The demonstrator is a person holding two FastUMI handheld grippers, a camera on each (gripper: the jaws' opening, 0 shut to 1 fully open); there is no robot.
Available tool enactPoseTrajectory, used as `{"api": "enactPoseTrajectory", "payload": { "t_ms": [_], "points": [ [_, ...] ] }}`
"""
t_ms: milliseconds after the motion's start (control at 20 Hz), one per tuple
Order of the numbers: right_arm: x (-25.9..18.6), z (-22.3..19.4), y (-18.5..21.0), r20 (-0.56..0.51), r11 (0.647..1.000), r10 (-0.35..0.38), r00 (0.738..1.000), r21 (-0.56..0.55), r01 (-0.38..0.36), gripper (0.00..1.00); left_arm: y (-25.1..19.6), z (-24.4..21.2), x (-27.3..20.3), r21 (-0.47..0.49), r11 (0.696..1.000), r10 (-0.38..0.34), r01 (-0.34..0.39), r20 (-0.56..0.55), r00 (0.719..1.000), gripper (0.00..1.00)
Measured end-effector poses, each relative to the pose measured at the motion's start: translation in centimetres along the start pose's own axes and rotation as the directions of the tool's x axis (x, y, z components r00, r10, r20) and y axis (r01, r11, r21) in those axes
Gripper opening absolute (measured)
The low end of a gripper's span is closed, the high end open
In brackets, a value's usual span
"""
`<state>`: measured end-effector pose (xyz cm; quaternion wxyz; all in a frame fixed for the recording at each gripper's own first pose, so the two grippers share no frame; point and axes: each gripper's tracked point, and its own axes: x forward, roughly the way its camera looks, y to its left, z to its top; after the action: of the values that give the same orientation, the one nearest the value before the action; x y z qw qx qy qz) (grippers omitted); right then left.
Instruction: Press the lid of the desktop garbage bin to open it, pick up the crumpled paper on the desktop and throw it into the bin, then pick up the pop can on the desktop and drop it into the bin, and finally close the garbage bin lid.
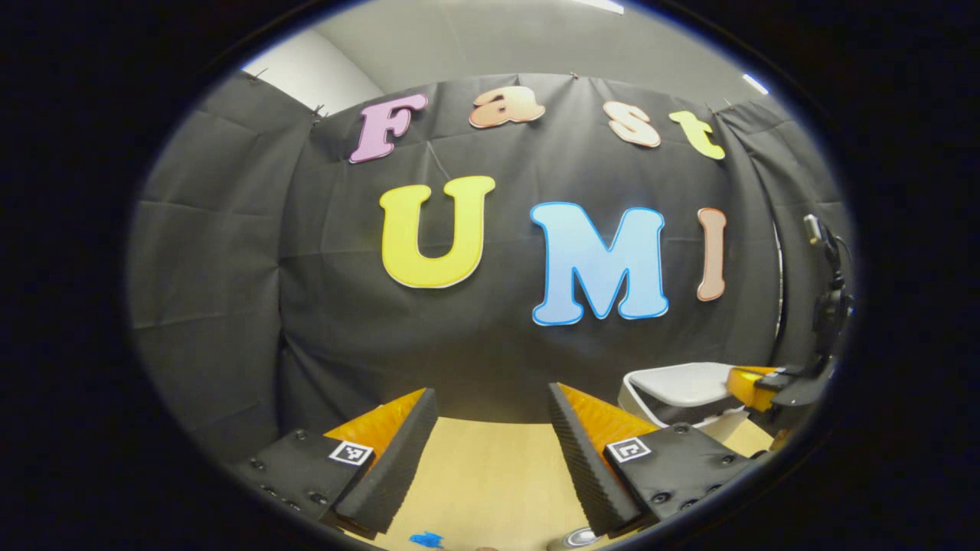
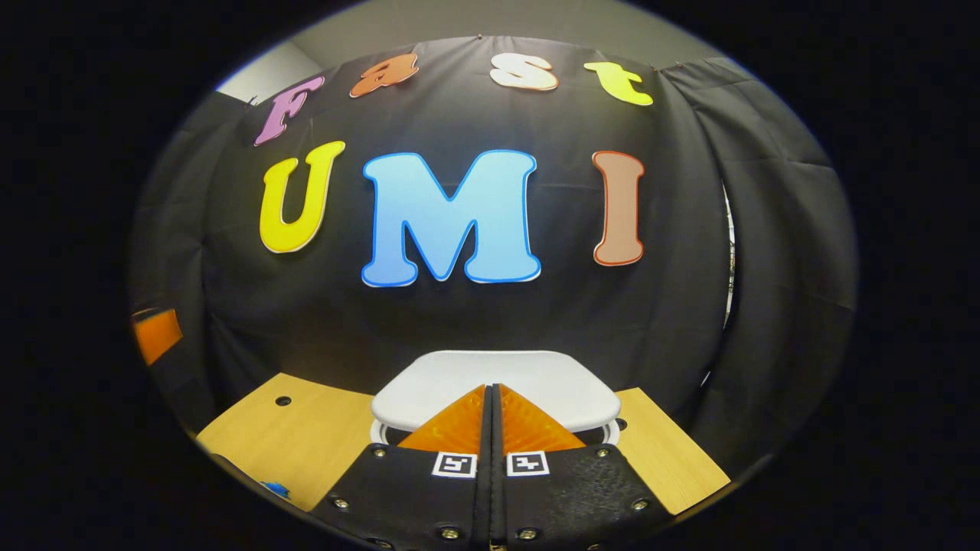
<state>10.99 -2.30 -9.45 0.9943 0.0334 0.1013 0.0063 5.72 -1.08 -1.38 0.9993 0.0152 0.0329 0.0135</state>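
Lid point(image 2: 498, 386) looks like light, stiff plastic on the bin at the table's point(image 2: 291, 436) far edge — press its front with your right gripper point(image 2: 494, 409), fingers closed and empty; left gripper point(image 1: 490, 451) hangs wide open, holding nothing.

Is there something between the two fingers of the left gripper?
No. In the left gripper view, the left gripper stands open, and between its fingers is bare wooden desktop.

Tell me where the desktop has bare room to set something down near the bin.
Bare wood lies left of the bin, around a small hole, and in a narrower strip right of it. More shows between the left gripper fingers. The bin front is crowded by the shut right gripper.
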Motion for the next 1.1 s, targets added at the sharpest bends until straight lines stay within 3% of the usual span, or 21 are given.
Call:
{"api": "enactPoseTrajectory", "payload": {
  "t_ms": [300,1100],
  "points": [
    [-1.1,2.5,-0.3,0.066,1.0,-0.019,0.998,0.008,0.018,0.0,0.0,0.1,-0.2,0.001,1.0,0.0,0.0,0.006,1.0,0.95],
    [-2.6,3.3,-0.5,0.072,0.998,-0.023,0.997,0.052,0.019,0.0,1.2,-0.5,-0.4,-0.025,1.0,-0.001,0.001,-0.003,1.0,0.95]
  ]
}}
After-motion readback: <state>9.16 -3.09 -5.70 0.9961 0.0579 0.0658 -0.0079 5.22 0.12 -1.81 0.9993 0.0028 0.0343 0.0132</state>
